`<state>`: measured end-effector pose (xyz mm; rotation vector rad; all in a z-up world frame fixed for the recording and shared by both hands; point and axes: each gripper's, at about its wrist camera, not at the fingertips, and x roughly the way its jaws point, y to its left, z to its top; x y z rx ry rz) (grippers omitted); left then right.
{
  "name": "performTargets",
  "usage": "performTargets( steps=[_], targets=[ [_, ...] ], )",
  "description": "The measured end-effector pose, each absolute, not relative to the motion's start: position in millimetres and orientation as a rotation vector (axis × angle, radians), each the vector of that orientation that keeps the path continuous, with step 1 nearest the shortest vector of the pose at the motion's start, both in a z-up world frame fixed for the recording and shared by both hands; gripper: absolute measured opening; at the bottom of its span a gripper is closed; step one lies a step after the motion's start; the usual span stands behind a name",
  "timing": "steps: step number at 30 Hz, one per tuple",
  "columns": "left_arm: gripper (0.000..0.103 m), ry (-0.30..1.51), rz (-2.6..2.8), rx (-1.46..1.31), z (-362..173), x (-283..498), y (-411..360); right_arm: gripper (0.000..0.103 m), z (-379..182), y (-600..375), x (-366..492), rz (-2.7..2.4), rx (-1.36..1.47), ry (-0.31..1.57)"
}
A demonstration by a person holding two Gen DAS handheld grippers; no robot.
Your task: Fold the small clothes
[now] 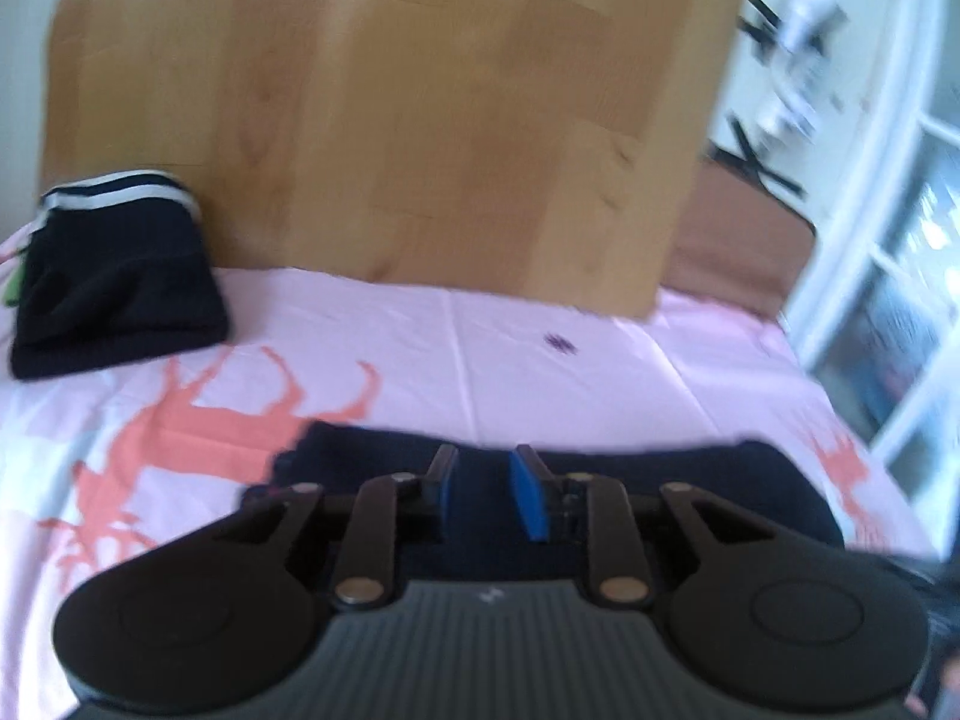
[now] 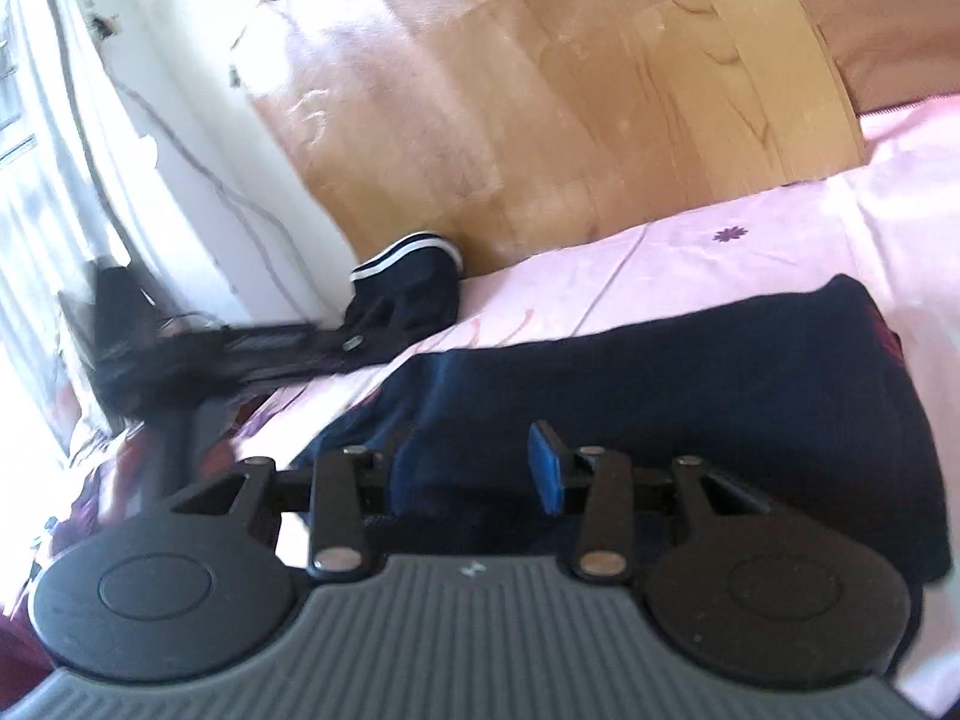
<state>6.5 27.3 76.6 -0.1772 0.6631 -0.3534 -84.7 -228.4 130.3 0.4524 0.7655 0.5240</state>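
A dark navy garment [image 1: 660, 474] lies on the pink sheet [image 1: 480, 336] just beyond my left gripper [image 1: 483, 480], whose blue pads stand apart, open and empty above the cloth. In the right wrist view the same garment [image 2: 690, 372] spreads wide. My right gripper [image 2: 474, 468] is open over its near edge, with a fold of cloth rising between the pads. The left gripper [image 2: 372, 324] shows blurred at the left of that view. A folded navy piece with white stripes [image 1: 114, 276] sits at the back left and also shows in the right wrist view [image 2: 414, 276].
The pink sheet with coral deer prints covers the bed. A wooden headboard [image 1: 390, 108] stands behind it. A window [image 1: 900, 276] is to the right, with a black stand [image 1: 762, 162] before it. A white wall and cables [image 2: 198, 168] show at the left.
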Motion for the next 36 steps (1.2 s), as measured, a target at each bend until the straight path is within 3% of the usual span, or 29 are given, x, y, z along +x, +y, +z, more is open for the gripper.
performTargets(
  steps=[1, 3, 4, 7, 10, 11, 12, 16, 19, 23, 25, 26, 27, 30, 36],
  targets=[
    [0.021, 0.678, -0.367, -0.154, 71.2, 5.8, 20.6, 0.042, 118.5, -224.1, -82.0, 0.477, 0.417, 0.815],
    [0.022, 0.725, -0.370, -0.089, 54.1, 6.1, 7.1, 0.006, 105.1, -229.7, -81.0, 0.434, 0.353, 0.807],
    [0.024, 0.736, -0.350, -0.053, 45.4, 5.9, 2.9, 0.004, 105.5, -237.0, -84.2, 0.432, 0.369, 0.820],
    [0.028, 0.720, -0.334, 0.005, 38.1, 4.0, -1.7, 0.008, 110.9, -269.8, -96.2, 0.398, 0.489, 0.846],
    [0.024, 0.745, -0.350, -0.061, 52.4, 8.5, -0.4, 0.029, 131.2, -306.4, -127.7, 0.321, 0.547, 0.746],
    [0.024, 0.731, -0.398, -0.106, 59.6, 7.8, -0.3, 0.043, 136.4, -318.4, -135.4, 0.285, 0.566, 0.706],
    [0.024, 0.717, -0.451, -0.138, 66.1, 6.3, -2.4, 0.050, 138.3, -329.4, -142.0, 0.253, 0.591, 0.677],
    [0.019, 0.730, -0.615, -0.147, 66.9, 9.8, -29.2, 0.065, 123.8, -356.3, -141.8, 0.074, 0.669, 0.700],
    [0.008, 0.846, -0.595, -0.110, 34.8, 25.4, -47.2, 0.065, 104.6, -360.8, -136.6, 0.067, 0.764, 0.724],
    [0.006, 0.811, -0.608, -0.175, 28.5, 30.2, -37.2, 0.062, 98.4, -340.1, -116.7, 0.157, 0.802, 0.770],
    [0.006, 0.824, -0.606, -0.181, 30.5, 32.5, -37.3, 0.054, 96.9, -324.5, -104.4, 0.171, 0.778, 0.779],
    [0.006, 0.829, -0.603, -0.181, 31.7, 32.2, -37.6, 0.036, 97.3, -317.7, -96.5, 0.161, 0.761, 0.807],
    [0.006, 0.835, -0.599, -0.180, 32.2, 30.9, -36.9, 0.028, 99.0, -313.5, -91.1, 0.148, 0.764, 0.836],
    [0.006, 0.860, -0.619, -0.205, 33.0, 29.8, -27.9, 0.024, 122.5, -310.4, -93.0, 0.202, 0.773, 0.783],
    [0.009, 0.803, -0.630, -0.406, 47.9, 20.9, 36.0, 0.024, 200.4, -221.7, -75.3, 0.406, 0.424, 0.657]
  ],
)
